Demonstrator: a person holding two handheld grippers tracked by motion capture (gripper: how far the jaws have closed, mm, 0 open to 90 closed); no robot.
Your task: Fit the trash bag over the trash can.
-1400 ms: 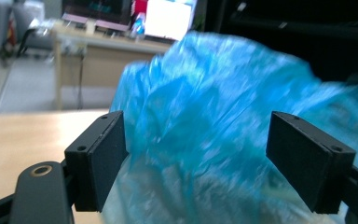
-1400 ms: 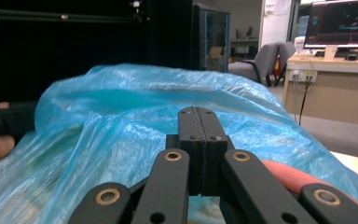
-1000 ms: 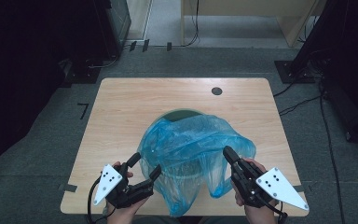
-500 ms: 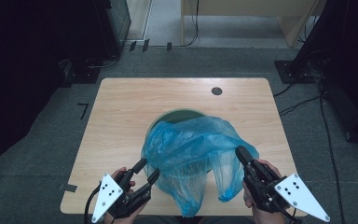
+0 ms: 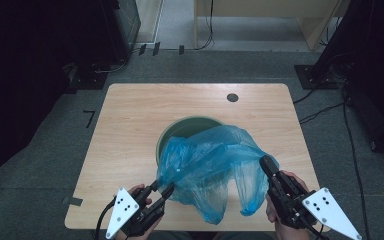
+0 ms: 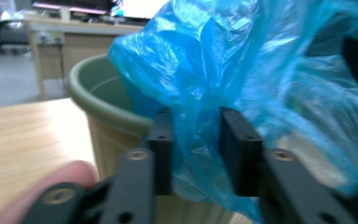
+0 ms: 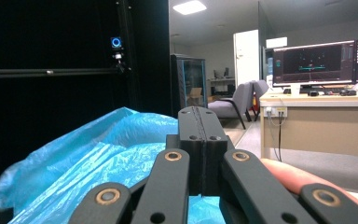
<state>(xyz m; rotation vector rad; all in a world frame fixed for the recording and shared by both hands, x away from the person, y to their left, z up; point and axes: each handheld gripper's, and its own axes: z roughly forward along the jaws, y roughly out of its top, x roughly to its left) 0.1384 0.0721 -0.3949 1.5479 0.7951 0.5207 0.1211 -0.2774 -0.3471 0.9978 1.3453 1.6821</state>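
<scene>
A crumpled blue plastic bag (image 5: 210, 160) lies over the near side of a green bin (image 5: 180, 127) in the middle of the table. My right gripper (image 5: 266, 162) is shut on the bag's right edge and holds it up; in the right gripper view its jaws (image 7: 199, 116) meet, with blue bag film (image 7: 98, 140) beyond them. My left gripper (image 5: 161, 188) is at the bag's near left edge. Its jaws have just been closing, and in the left gripper view a fold of the bag (image 6: 261, 70) hangs in the gap between the pads of the left gripper (image 6: 196, 140), in front of the bin (image 6: 93, 98).
The wooden table (image 5: 130, 115) has a small dark cable hole (image 5: 232, 97) at its far right. Carpet surrounds it, with dark stands and cables at the far left and right. A desk with monitors (image 7: 317, 60) stands far off.
My right gripper pulled the bag's edge toward the near right, stretching it. My left gripper's jaws narrowed around the bag's near left edge.
</scene>
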